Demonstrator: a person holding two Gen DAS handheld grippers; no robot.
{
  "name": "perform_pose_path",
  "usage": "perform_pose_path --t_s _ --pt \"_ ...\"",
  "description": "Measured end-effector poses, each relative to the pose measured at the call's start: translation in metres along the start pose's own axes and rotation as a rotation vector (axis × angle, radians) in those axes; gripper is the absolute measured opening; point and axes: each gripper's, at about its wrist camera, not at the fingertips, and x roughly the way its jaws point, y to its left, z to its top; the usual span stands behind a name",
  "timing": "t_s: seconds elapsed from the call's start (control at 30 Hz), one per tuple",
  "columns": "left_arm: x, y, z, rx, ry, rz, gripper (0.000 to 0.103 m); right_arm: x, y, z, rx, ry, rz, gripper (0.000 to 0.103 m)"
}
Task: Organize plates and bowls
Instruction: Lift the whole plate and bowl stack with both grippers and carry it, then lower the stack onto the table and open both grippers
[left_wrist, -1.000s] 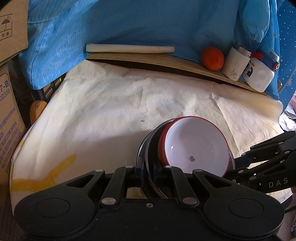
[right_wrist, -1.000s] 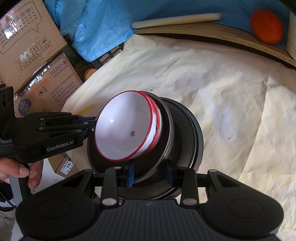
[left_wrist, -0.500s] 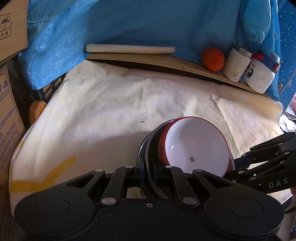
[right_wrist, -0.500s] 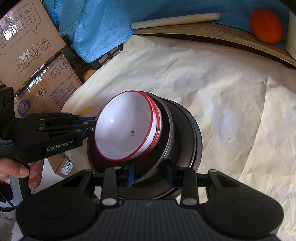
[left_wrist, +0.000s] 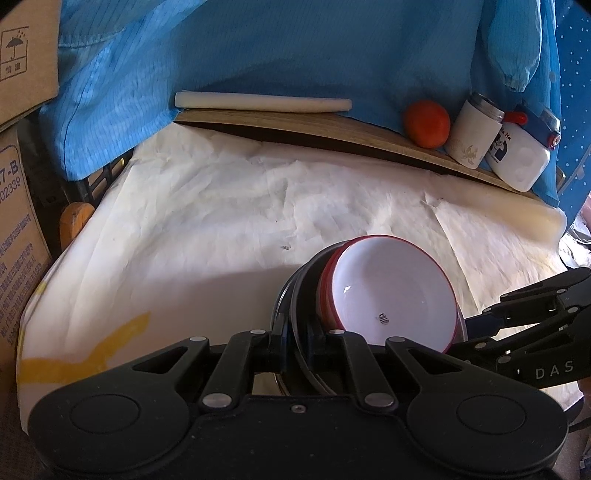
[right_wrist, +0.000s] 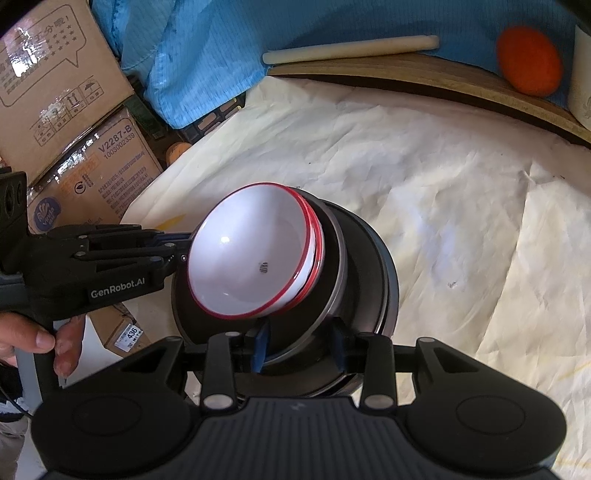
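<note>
A stack of dark plates (right_wrist: 369, 280) carries nested white bowls with red rims (right_wrist: 255, 258). The stack is held tilted above the cloth-covered table. My left gripper (left_wrist: 297, 334) is shut on the stack's near rim; the plates (left_wrist: 295, 295) and bowls (left_wrist: 395, 291) lean right in the left wrist view. My right gripper (right_wrist: 299, 347) is shut on the opposite rim. Each gripper shows in the other's view: the right one (left_wrist: 524, 325), the left one (right_wrist: 110, 254).
A crumpled cream cloth (left_wrist: 221, 214) covers the table. At the back a wooden board (left_wrist: 295, 122) bears a white roll (left_wrist: 262, 101), an orange fruit (left_wrist: 426, 123), a white cup (left_wrist: 472, 136) and a white jar (left_wrist: 521, 151). Cardboard boxes (right_wrist: 74, 122) stand at the left.
The view has shifted only slightly; both grippers keep their hold on the stack and it stays tilted in the same place.
</note>
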Motion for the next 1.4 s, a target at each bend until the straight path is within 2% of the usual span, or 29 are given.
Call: perform_pose_path --t_s 0.43,0.77,0.87,1.2,1.3,1.4 --pt "-0.002 0.001 -0.003 -0.015 -0.021 0.008 0.014 -0.003 0.007 -0.006 -0.059 -0.053 -0.042 0.044" --pt "-0.005 0.002 -0.007 -0.025 -0.05 0.009 0.016 -0.008 0.01 -0.014 -0.083 -0.1 -0.068 0.055" --pt "-0.008 0.003 -0.009 -0.021 -0.073 0.054 0.037 -0.008 0.009 -0.016 -0.079 -0.114 -0.073 0.058" --pt "-0.018 0.015 -0.021 -0.072 -0.139 0.039 0.048 -0.013 0.012 -0.025 -0.089 -0.163 -0.098 0.064" --pt "-0.023 0.017 -0.025 -0.086 -0.168 0.039 0.055 -0.016 0.013 -0.029 -0.096 -0.182 -0.109 0.068" --pt "-0.028 0.019 -0.029 -0.098 -0.182 0.035 0.057 -0.019 0.015 -0.033 -0.099 -0.204 -0.126 0.073"
